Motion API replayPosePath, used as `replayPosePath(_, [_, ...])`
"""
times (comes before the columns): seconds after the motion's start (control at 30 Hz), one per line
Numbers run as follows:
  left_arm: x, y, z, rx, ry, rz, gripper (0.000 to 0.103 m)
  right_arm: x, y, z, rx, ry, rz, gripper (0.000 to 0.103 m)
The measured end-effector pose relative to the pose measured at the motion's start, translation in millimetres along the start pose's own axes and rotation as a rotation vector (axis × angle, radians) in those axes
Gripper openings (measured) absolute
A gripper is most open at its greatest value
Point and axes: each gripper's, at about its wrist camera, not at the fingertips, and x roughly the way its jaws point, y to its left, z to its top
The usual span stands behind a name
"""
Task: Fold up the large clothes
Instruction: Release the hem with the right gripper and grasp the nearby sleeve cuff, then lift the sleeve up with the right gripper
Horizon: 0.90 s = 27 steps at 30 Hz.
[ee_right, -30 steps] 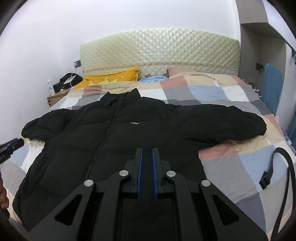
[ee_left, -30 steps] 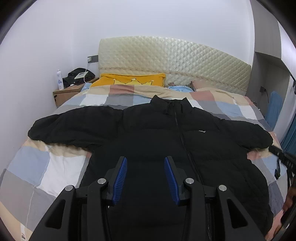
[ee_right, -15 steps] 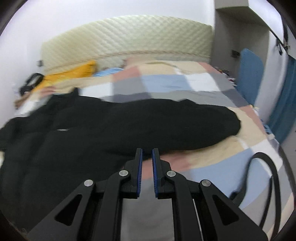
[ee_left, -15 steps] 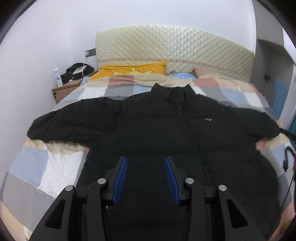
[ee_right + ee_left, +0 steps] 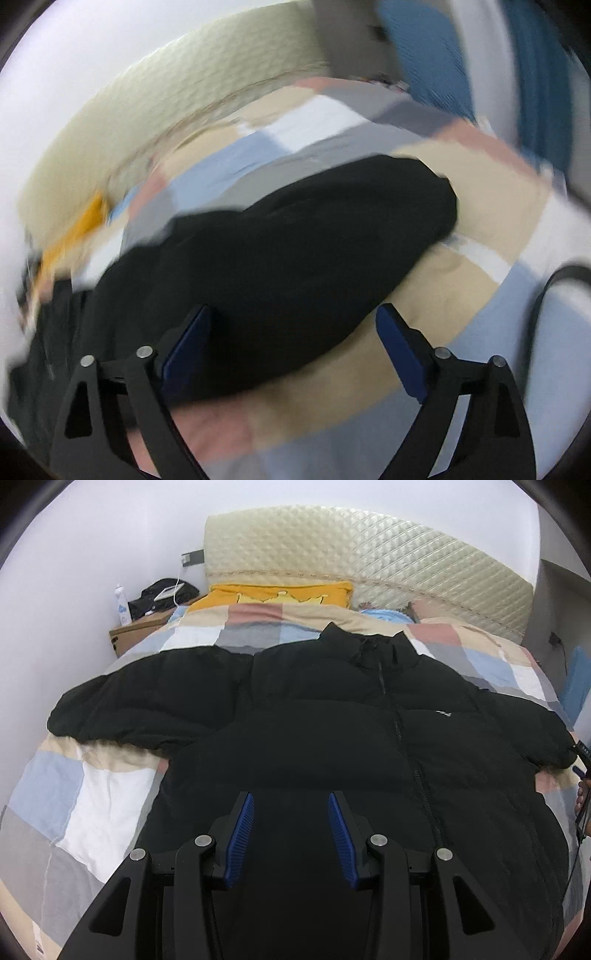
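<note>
A black padded zip-front jacket [image 5: 332, 716] lies face up and spread flat on the bed with the pastel checked quilt [image 5: 92, 797], collar toward the quilted cream headboard [image 5: 369, 550], both sleeves stretched out sideways so its long axis runs across the bed. At the far left the jacket's left-hand sleeve [image 5: 147, 701] ends near the bed edge, well apart from either tool. The left gripper [image 5: 291, 834] hovers over the lower body of the jacket, its blue-padded jaws spread and holding nothing; the hem lies just below it.

Further right, the zip line runs up the jacket's middle, and beyond it the right-hand sleeve [image 5: 295, 251] reaches out toward the bed's right side. In the right wrist view (blurred) that sleeve lies diagonally ahead of the right gripper [image 5: 295, 325], cuff at upper right, the sleeve's thick middle sitting between the widely parted jaws, which grip nothing. Whether the pads touch the fabric cannot be told.

The right gripper is much the nearer to this sleeve, so it looks best placed to pinch it and carry it leftward across the chest.
</note>
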Motion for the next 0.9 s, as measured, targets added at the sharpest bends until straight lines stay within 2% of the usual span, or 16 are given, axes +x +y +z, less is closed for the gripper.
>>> replayPosePath(0.1, [10.7,-2.4,0.5,-0.011,0.009,0.023,0.042,22.7,-31.6,5.6,0.171,-0.018,-0.006,0.098])
replayPosePath(0.3, [27.5,-12.9,3.2,0.0,0.014,0.114,0.042,48.8,-47.3,20.5,0.282,-0.099,0.014,0.096])
replayPosePath(0.37, [31.5,-14.7,3.0,-0.003,0.026,0.112,0.042,54.3,-44.7,27.9,0.303,-0.133,-0.003,0.083])
replayPosePath(0.43, [37.1,-18.0,0.7,-0.001,0.04,0.116,0.042,59.6,-43.4,35.4,0.307,-0.145,-0.025,0.063])
replayPosePath(0.47, [39.4,-19.0,0.0,-0.003,0.043,0.12,0.042,61.7,-41.2,38.6,0.295,-0.145,-0.037,0.059])
replayPosePath(0.5, [40.3,-19.2,-1.4,-0.005,0.047,0.119,0.042,62.7,-39.2,41.6,0.276,-0.145,-0.046,0.051])
replayPosePath(0.63, [44.8,-19.0,-6.3,-0.025,0.076,0.091,0.042,63.3,-22.2,50.3,0.095,-0.107,-0.158,0.015])
replayPosePath(0.73, [42.7,-21.2,-7.7,-0.02,0.064,0.101,0.042,53.3,-20.1,57.8,0.061,-0.117,-0.192,0.007])
replayPosePath(0.9, [40.1,-25.3,-9.0,-0.007,0.065,0.088,0.042,33.2,-33.5,72.8,0.075,-0.109,-0.284,0.005])
